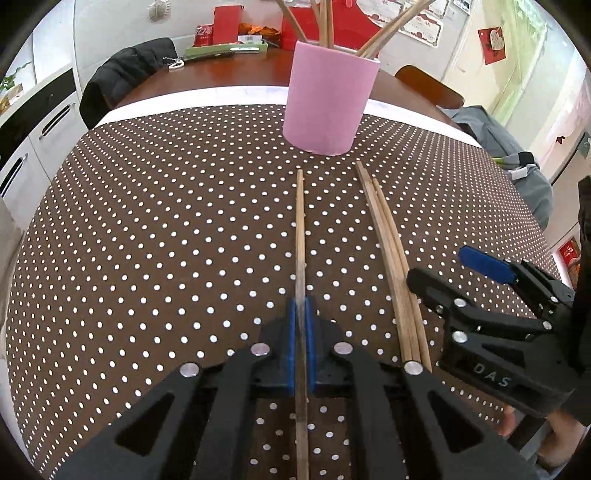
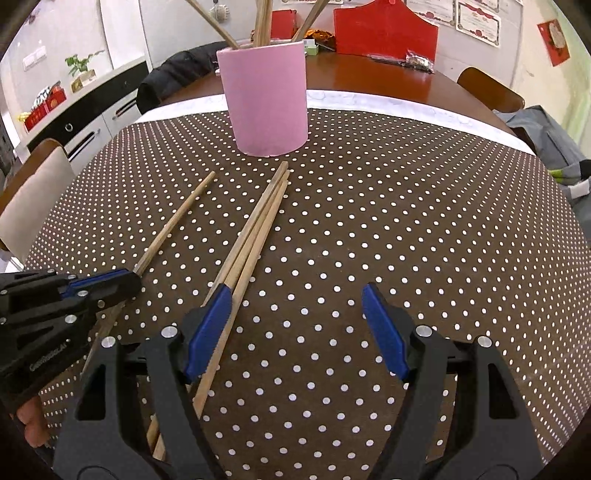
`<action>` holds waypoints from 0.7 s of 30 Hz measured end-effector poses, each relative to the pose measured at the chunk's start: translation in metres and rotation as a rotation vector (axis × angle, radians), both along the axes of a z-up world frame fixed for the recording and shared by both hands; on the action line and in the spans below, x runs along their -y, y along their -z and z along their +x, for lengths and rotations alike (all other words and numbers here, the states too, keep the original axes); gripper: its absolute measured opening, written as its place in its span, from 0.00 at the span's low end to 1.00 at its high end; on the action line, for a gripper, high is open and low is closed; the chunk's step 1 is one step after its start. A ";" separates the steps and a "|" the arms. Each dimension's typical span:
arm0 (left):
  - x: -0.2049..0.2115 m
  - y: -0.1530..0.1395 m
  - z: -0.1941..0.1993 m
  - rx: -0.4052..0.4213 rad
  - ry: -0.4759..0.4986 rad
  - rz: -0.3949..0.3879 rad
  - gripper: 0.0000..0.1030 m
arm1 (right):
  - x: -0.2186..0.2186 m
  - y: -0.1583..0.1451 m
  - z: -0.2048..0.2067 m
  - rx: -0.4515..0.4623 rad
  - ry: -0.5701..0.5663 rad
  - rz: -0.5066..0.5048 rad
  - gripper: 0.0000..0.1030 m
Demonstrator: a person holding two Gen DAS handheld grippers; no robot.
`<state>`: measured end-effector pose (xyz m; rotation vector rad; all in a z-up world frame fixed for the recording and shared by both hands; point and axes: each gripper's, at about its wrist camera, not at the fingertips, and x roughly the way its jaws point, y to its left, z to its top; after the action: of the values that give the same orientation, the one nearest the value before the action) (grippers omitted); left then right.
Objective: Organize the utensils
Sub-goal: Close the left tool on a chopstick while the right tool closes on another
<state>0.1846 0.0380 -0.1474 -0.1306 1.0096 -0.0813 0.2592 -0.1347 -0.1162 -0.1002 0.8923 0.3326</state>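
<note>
The left gripper (image 1: pixel 302 343) is clamped on one chopstick (image 1: pixel 300 236) near its back end, so the long free tip may swing and miss the pink cup (image 1: pixel 325 99). The right gripper (image 2: pixel 299 328) gapes wide beside three loose chopsticks (image 2: pixel 255 225) on the bench (image 2: pixel 406 240). The cup beyond holds roughly six more.

There is one pink cup (image 2: pixel 266 99) on the far side of the dotted cloth. About six chopsticks (image 1: pixel 325 22) stand inside it. Four more chopsticks are down on the cloth. One single chopstick (image 1: pixel 300 236) is on the left. Three chopsticks lying together (image 2: pixel 255 229) are on the right. There are two grippers.
</note>
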 end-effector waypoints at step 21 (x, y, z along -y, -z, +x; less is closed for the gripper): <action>0.010 -0.003 0.030 -0.028 0.036 0.069 0.22 | 0.005 -0.006 0.038 -0.177 -0.125 0.017 0.14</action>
<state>0.2141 0.0281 -0.1445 -0.0510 1.0415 -0.0780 0.2972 -0.1401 -0.1106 -0.1121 1.0603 0.4711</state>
